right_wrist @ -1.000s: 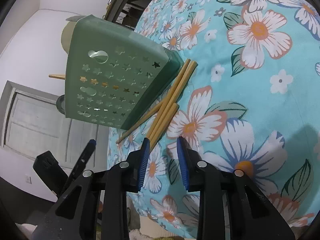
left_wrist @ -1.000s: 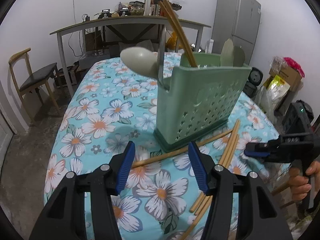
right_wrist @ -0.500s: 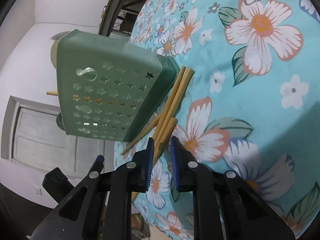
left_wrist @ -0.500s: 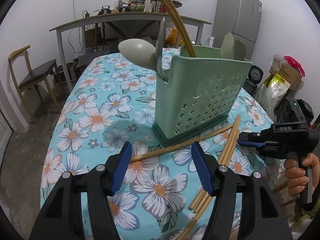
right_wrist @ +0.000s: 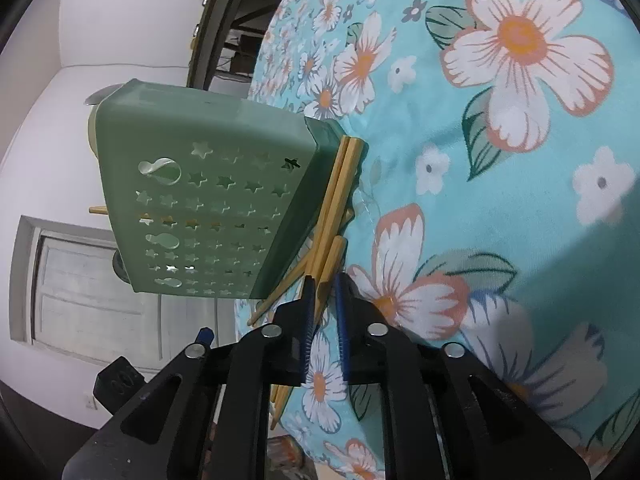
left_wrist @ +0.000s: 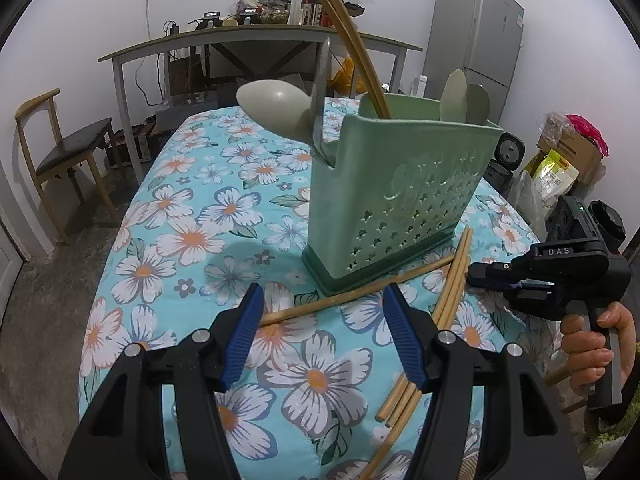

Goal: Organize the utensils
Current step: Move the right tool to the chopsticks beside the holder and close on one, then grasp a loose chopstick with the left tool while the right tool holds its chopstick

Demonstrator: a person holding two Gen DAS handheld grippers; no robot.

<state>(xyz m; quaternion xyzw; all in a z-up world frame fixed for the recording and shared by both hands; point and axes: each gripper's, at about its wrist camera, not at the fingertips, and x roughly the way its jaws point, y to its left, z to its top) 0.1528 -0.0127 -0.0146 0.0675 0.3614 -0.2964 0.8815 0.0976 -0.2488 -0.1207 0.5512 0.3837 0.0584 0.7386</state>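
Left wrist view: the left tool (left_wrist: pixel 322 332) hangs with its blue pads spread wide and nothing between them, above the flowered surface (left_wrist: pixel 192 236). Just past its tips lies 1 wooden chopstick (left_wrist: pixel 352 292) crosswise, and a bundle of chopsticks (left_wrist: pixel 432 320) runs beside its right finger toward the green utensil caddy (left_wrist: pixel 396 200), which stands upright beyond the tips and holds 2 chopsticks, a pale spoon (left_wrist: pixel 276 108) and a metal handle. To the right, a hand (left_wrist: pixel 592 352) grips the right tool (left_wrist: pixel 480 274) at the bundle's side. In the right wrist view, the right tool (right_wrist: pixel 322 296) has just been closing, its narrow gap now pinching 1 chopstick (right_wrist: pixel 329 268) from the bundle. The caddy (right_wrist: pixel 208 192) stands just ahead and left of its tips, touching those sticks at its base.
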